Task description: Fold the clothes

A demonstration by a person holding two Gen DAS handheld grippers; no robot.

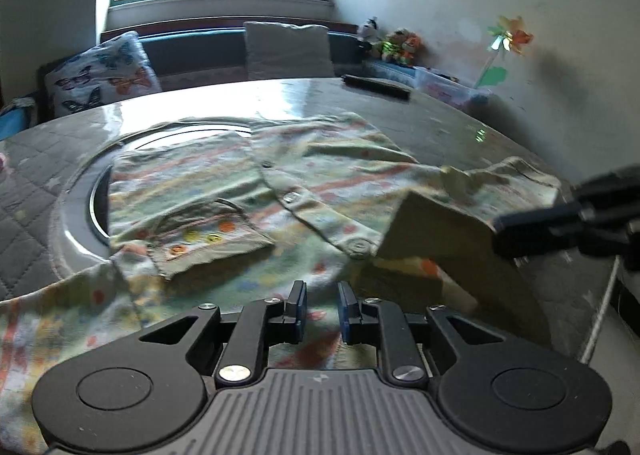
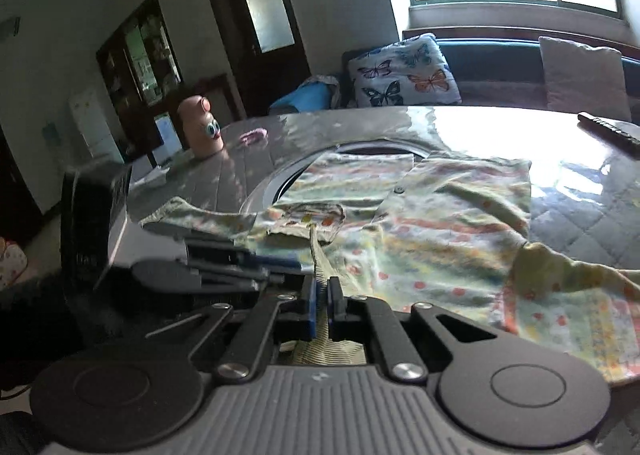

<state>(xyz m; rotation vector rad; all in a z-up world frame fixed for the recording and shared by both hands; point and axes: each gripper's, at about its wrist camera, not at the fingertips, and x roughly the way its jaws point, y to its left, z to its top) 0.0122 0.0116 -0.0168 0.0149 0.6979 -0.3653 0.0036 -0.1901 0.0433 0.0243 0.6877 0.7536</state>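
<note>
Right gripper [image 2: 322, 295] pinches shirt [image 2: 440, 223] edge; left gripper [image 1: 322, 303] parted above it.

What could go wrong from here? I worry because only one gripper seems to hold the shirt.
The right gripper pinches just a thin edge of the shirt, so the cloth may slip out as the fold is pulled. The left gripper is open above the fabric and holds nothing, so the rest could drag and bunch. The shirt lies partly across the round recessed ring in the table, where it might snag or sag.
</note>
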